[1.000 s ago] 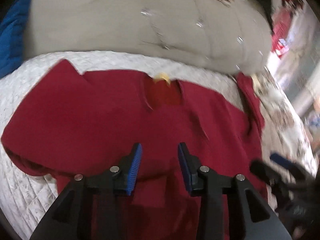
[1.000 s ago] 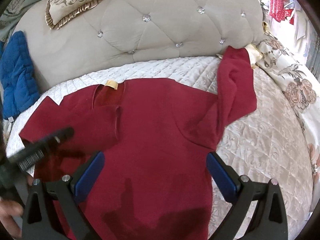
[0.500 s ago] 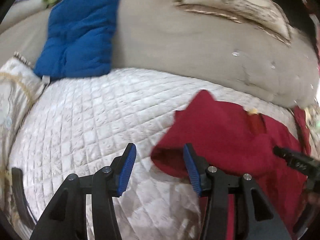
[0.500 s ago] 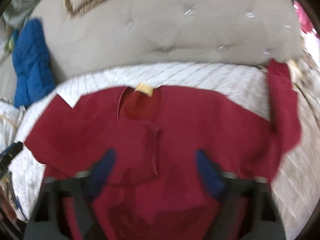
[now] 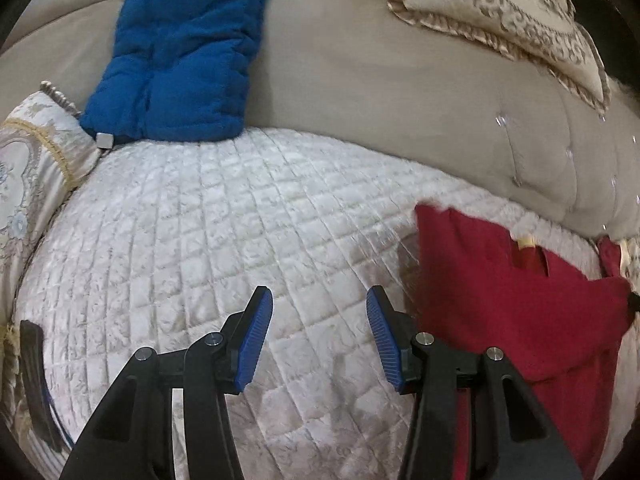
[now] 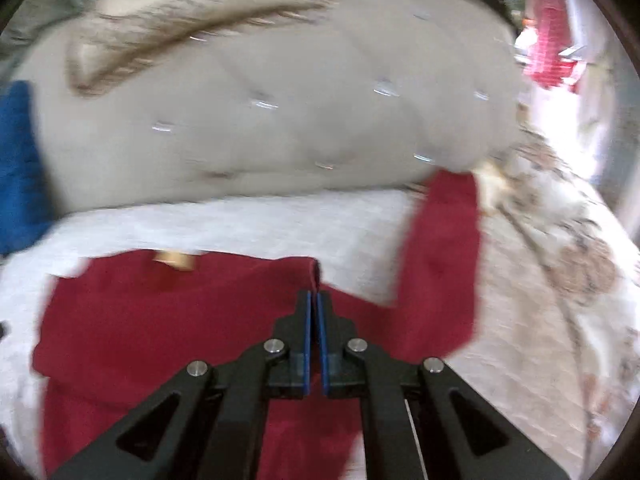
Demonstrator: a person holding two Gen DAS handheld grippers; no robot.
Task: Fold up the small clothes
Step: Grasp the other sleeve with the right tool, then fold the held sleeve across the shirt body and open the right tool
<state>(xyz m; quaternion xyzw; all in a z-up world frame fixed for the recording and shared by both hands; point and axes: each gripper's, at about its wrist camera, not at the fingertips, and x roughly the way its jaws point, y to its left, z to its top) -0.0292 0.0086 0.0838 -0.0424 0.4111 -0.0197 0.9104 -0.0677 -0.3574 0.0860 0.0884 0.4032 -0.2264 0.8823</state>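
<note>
Right wrist: fingers [image 6: 314, 300] pinching red shirt [image 6: 168, 320].

Both wrist views close above bed [image 5: 240, 208], angled down toward headboard [image 6: 320, 120]. Left view over bed's left part; right view mid-bed. Shared: red garment [image 5: 520, 300], headboard, blue cushion [image 5: 180, 52].

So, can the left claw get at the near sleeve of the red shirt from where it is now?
Probably yes. The left claw stands open over the bare white quilt, and the red shirt lies just beside its right finger with nothing between them.
</note>
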